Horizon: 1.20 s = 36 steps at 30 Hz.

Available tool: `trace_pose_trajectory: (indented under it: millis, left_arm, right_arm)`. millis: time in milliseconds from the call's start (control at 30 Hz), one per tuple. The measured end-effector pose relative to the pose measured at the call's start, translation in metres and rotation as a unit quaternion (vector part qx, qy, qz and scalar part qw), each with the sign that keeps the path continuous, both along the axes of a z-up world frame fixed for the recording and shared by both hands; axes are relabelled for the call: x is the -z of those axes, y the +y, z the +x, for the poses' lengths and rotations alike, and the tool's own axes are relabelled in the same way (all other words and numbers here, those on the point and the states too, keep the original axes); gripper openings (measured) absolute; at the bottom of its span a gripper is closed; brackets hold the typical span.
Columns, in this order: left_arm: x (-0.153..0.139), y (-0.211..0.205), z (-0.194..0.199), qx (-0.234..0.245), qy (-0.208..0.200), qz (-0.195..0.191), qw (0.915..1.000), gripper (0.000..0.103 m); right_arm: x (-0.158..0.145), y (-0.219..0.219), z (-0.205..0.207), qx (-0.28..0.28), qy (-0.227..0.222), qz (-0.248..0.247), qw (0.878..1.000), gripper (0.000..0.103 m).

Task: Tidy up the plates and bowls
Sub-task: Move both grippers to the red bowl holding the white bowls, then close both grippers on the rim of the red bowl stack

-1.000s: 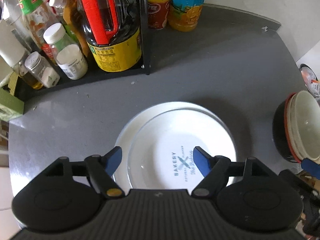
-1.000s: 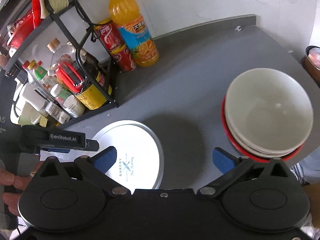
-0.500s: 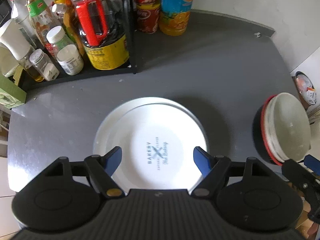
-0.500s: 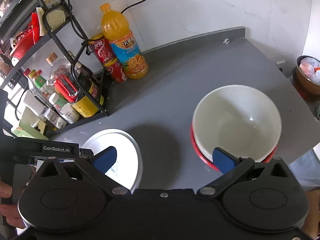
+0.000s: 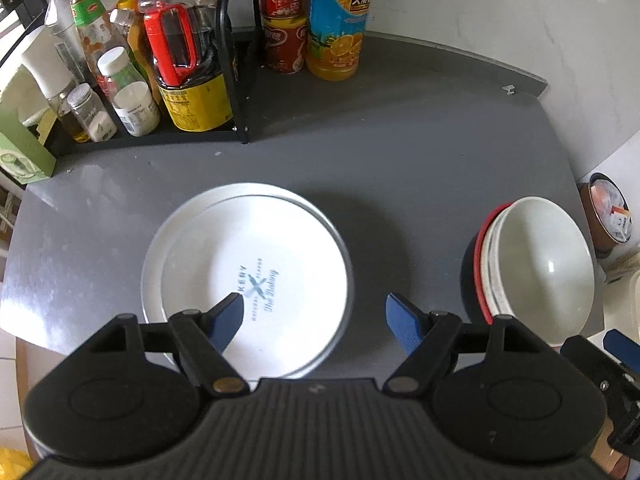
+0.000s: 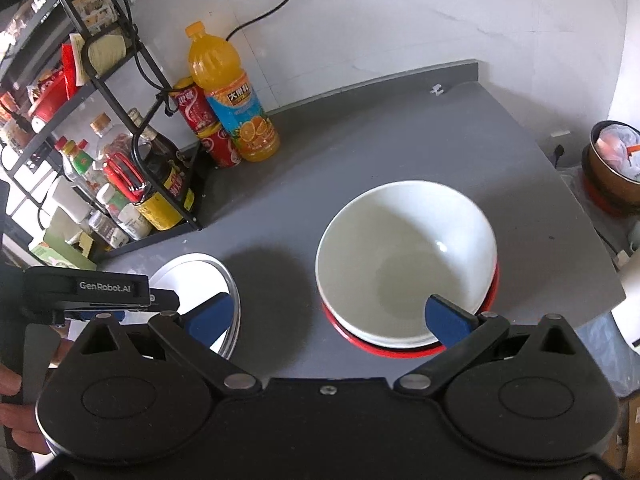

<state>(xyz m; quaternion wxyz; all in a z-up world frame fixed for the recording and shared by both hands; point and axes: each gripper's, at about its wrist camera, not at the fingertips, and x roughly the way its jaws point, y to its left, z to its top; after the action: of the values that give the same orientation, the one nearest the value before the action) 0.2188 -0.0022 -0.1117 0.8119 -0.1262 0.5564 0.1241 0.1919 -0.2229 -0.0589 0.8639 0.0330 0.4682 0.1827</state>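
The stack of white plates [image 5: 248,276] lies flat, face up, on the grey table [image 5: 400,160], toward its 7 o'clock part in the left wrist view. The top plate sits a little off-centre on the lower one, shifted toward 4 o'clock, and its blue printed lettering runs along a line from 7 to 1 o'clock. The stack of bowls [image 6: 406,260] stands upright, mouths up, well apart from the plates at the table's 4 o'clock edge: a white bowl on top, nested in others with a red rim showing beneath.

The left tool [image 5: 316,316] hangs above the near edge of the plates with its blue fingers spread wide and nothing between them. The right tool [image 6: 326,316] is likewise spread wide and empty, one finger over the bowl's near rim and the other over the plates' edge.

A black rack of bottles [image 5: 168,80] stands at 11 o'clock, and an orange drink bottle [image 6: 232,96] with red cans [image 6: 204,124] at 12.
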Motion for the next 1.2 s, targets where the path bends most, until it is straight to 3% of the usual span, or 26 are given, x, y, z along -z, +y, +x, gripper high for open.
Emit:
trace_pose_trajectory:
  millis: [567,1200]
  left_arm:
    - [0.013,-0.059,0.011,-0.048,-0.017,-0.023,0.9984,0.077]
    - [0.066,-0.098,0.028,-0.104,-0.035,-0.113,0.9875,0.073]
  right_arm:
    - [0.031,-0.055,0.034,-0.006,0.011,-0.002,1.000,0.098]
    - [0.087,-0.084,0.081,0.001,0.079,0.007,0.997,0.055]
